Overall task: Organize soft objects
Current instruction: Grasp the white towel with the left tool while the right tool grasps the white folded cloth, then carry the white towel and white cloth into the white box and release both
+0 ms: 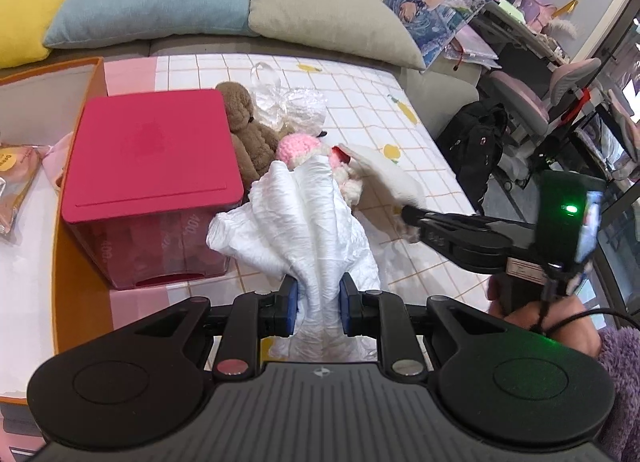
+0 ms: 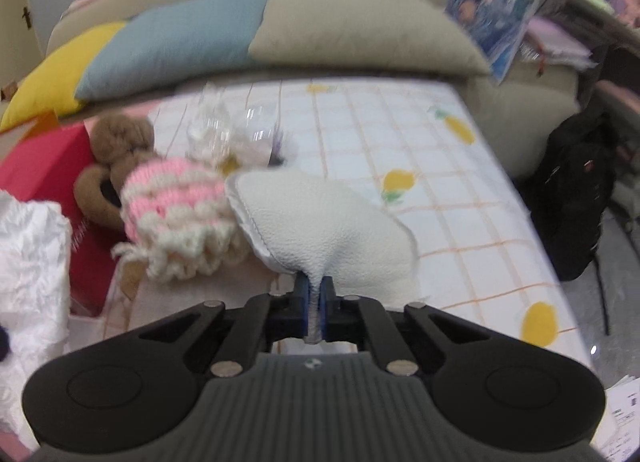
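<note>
Left wrist view: the left claw (image 1: 318, 304) is clenched on a crumpled white cloth (image 1: 304, 229), which bunches up between its pads just in front of the red box (image 1: 152, 157). To the right of that box, the right claw (image 2: 316, 312) has pinched an edge of the small white cushion (image 2: 332, 229); its pads press the material into a thin fold. No earlier state is assessed.

Against the far right side of the red box lie a brown plush bear (image 1: 248, 129) and a pink-and-cream knitted toy (image 2: 176, 201), the toy touching the cushion. A clear plastic bag (image 1: 288, 97) sits behind them on the checked desk (image 1: 420, 157).

Judgement: the step in hand is lifting the cushion clear. The grip is narrow (edge only), so a slow, straight lift seems advisable, watching that the knitted toy is not dragged along. The cloth should be kept bunched so that it does not trail over the box.
</note>
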`<state>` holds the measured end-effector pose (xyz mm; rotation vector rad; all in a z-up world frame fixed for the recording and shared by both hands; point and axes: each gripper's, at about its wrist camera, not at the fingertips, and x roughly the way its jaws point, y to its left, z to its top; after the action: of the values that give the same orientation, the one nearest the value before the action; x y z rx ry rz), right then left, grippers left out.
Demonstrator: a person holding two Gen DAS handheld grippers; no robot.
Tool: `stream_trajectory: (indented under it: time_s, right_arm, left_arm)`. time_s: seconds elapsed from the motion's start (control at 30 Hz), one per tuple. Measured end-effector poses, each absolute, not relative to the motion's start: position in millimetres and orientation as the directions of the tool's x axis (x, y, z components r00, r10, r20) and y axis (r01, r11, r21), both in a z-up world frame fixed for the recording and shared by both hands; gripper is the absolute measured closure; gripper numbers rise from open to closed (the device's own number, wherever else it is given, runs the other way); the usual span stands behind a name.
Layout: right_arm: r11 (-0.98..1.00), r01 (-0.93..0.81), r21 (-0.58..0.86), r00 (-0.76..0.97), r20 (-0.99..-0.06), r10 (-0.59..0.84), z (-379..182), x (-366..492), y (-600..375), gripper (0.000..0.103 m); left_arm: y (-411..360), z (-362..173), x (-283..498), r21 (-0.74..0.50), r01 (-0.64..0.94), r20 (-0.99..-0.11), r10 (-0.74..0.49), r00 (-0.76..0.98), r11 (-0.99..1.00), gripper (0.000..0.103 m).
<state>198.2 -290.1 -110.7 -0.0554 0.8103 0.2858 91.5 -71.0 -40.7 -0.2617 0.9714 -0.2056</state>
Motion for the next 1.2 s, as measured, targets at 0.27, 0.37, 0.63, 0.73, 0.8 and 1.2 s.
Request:
stream_trajectory:
  time_s: [0.27, 0.37, 0.63, 0.73, 0.8, 1.2]
  right_arm:
    - [0.964, -0.263, 0.038, 0.762, -0.604, 0.232, -46.3, 153.9, -289.3, 0.101]
    - [0.962, -0.273, 0.027, 0.797, -0.554, 0.241, -22.4, 134.2, -282.6, 0.101]
    - [0.928, -0.372, 0.025, 0.819, -0.463, 0.341, 23.0, 96.5, -248.2, 0.101]
    - [0.905, -0.423, 0.042, 0.804, -0.443, 0.396, 34.1, 89.3, -230.9, 0.101]
    - [0.887, -0.459, 0.058, 0.788, -0.435, 0.436, 39.2, 86.5, -216.6, 0.101]
    - [0.7, -0.649, 0.297, 0.508, -0.516, 0.69, 47.2, 101.5, -104.7, 0.101]
  left_arm:
    - [-66.2, -16.7, 75.9, -0.322, 0.101, -0.736, -0.317, 0.598, 0.941, 0.08]
    - [-60.5, -0.7, 66.8, -0.322, 0.116, -0.698, -0.319, 0.641, 0.94, 0.08]
    - [-17.7, 36.5, 47.3, -0.311, 0.038, -0.62, -0.233, 0.749, 0.95, 0.08]
    - [4.5, 41.9, 39.2, -0.278, -0.023, -0.616, -0.159, 0.771, 0.96, 0.08]
    - [22.2, 42.8, 34.9, -0.258, -0.072, -0.622, -0.109, 0.775, 0.964, 0.08]
    - [107.1, 30.9, 26.4, -0.153, -0.207, -0.715, 0.037, 0.698, 0.966, 0.08]
